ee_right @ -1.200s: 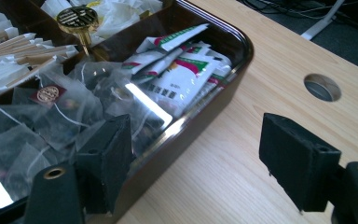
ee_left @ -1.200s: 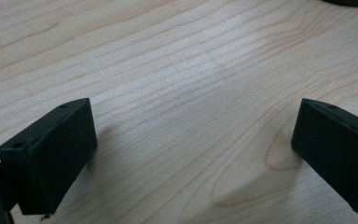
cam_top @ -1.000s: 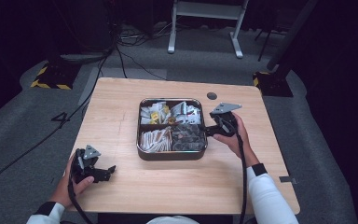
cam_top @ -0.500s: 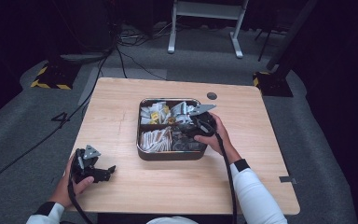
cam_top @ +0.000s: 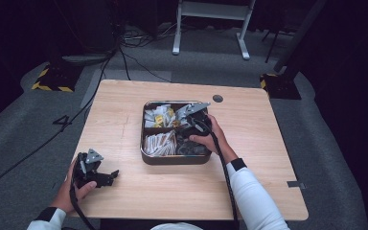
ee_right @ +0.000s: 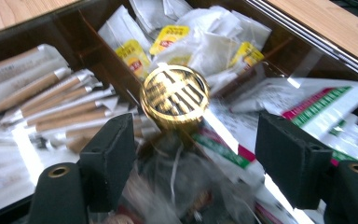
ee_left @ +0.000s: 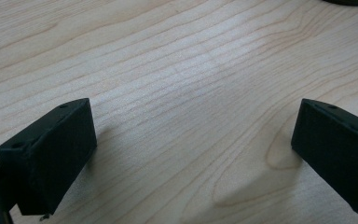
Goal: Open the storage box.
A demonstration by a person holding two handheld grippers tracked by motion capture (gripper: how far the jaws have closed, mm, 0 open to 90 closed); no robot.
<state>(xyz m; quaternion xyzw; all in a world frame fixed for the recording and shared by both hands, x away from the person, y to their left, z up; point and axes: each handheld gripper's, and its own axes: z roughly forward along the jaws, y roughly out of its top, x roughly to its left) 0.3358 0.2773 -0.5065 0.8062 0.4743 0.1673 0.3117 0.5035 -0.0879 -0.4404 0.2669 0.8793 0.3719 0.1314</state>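
A metal box (cam_top: 145, 143) with dividers stands mid-table. It holds tea bags with yellow tags (ee_right: 168, 39), paper stick packets (ee_right: 42, 102) and flat sachets printed green and pink (ee_right: 326, 105). A round gold knob (ee_right: 175, 96) sits where the dividers meet. My right gripper (cam_top: 188, 125) hangs over the box's middle, open, and the knob lies just ahead of its black jaws (ee_right: 196, 154) with nothing between them. My left gripper (cam_top: 111, 175) rests on the table near the front left corner, open over bare wood (ee_left: 191, 154).
The wooden table (cam_top: 120, 110) has a dark round hole (cam_top: 217, 98) behind the box. Cables trail from both grippers toward the front edge. Beyond the table are grey floor, cables and a white metal stand (cam_top: 211, 24).
My right gripper has moved left from the box's right rim to over its middle and dipped slightly. The left gripper has not moved.
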